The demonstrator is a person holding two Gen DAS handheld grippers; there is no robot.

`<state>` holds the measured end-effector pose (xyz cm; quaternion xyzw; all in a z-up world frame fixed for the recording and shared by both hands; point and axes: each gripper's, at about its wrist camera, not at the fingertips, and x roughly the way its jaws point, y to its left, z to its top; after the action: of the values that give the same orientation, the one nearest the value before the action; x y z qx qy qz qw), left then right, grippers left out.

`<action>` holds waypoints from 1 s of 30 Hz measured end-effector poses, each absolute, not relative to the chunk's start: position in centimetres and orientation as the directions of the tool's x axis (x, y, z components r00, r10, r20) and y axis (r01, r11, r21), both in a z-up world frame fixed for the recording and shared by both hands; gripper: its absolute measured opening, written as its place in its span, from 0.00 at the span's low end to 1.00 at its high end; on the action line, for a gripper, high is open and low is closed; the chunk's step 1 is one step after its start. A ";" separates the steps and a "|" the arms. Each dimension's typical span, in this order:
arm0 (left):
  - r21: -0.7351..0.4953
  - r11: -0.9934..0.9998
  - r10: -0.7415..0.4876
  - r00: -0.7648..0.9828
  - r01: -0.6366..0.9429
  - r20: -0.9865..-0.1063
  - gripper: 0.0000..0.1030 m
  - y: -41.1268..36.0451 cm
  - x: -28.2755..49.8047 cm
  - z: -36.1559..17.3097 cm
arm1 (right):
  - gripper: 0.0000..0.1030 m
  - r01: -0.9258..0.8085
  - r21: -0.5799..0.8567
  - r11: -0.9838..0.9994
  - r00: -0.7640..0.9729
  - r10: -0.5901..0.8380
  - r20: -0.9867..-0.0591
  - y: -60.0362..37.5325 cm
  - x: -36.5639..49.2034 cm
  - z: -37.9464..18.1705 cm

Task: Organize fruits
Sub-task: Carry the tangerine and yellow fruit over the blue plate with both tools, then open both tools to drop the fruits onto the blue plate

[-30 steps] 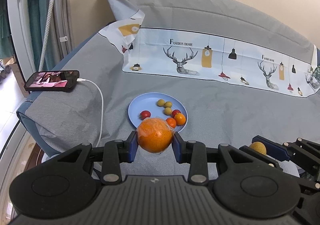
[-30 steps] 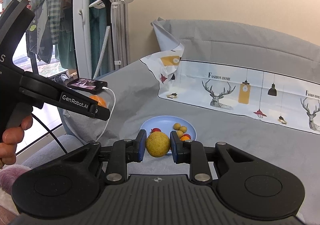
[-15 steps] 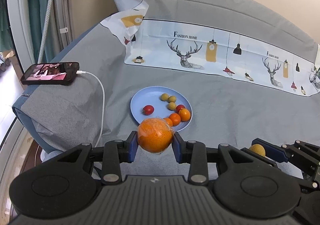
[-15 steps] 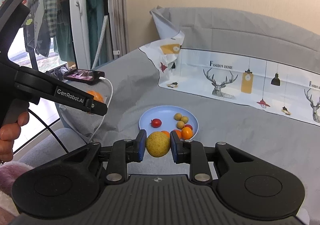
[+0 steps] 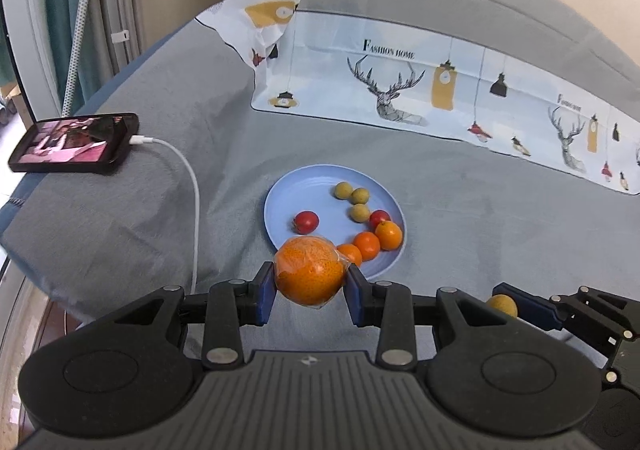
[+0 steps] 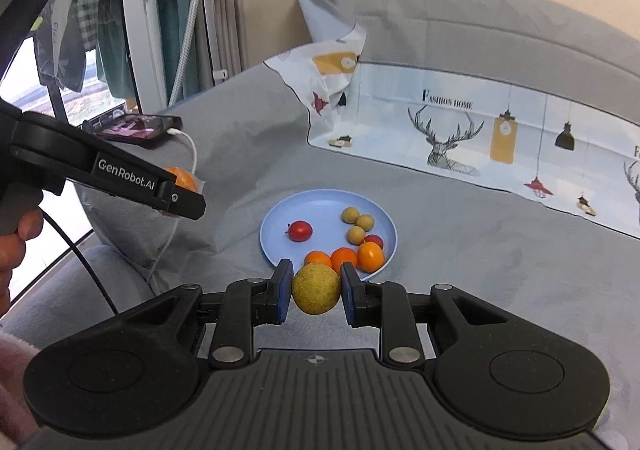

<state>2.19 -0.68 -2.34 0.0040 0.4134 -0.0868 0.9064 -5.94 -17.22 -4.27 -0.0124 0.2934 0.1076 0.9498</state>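
We have the left gripper [image 5: 310, 292] clamped on a plastic-wrapped orange [image 5: 309, 275], held in the air over the near rim of the blue plate [image 5: 304, 190]. The right gripper [image 6: 314, 296] is closed on a yellow-green fruit [image 6: 316, 289], also at the plate's near rim. The plate sits mid-bed on the grey sheet [image 5: 480, 218], carrying small red, green and orange fruits. A phone [image 5: 74, 142] lies at the bed's left edge.

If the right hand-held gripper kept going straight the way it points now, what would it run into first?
Probably the small oranges at the near rim of the blue plate. The right hand-held gripper, shut on a yellow-green fruit, points there; its height above them is unclear.
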 end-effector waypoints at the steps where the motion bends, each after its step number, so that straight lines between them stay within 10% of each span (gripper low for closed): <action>1: -0.057 0.985 -0.148 0.638 0.160 -0.756 0.39 -0.9 3.0 -2.7 | 0.26 -0.213 0.043 0.976 0.799 0.200 -0.568 -17.2 -5.1 -4.6; 25: 0.018 0.981 -0.088 0.521 0.195 -0.849 0.40 -4.3 20.4 -12.4 | 0.26 -0.278 -0.006 0.961 0.709 0.201 -0.676 -16.2 14.2 -14.0; 30: 0.029 0.982 -0.091 0.601 0.188 -0.794 1.00 -3.6 19.8 -10.8 | 0.51 -0.310 -0.035 0.950 0.711 0.207 -0.672 -16.2 14.7 -13.7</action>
<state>19.81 -3.60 -10.78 0.0548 0.4397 -0.0782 0.8931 14.67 -16.22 -13.72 -0.0728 0.3533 0.1403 0.9221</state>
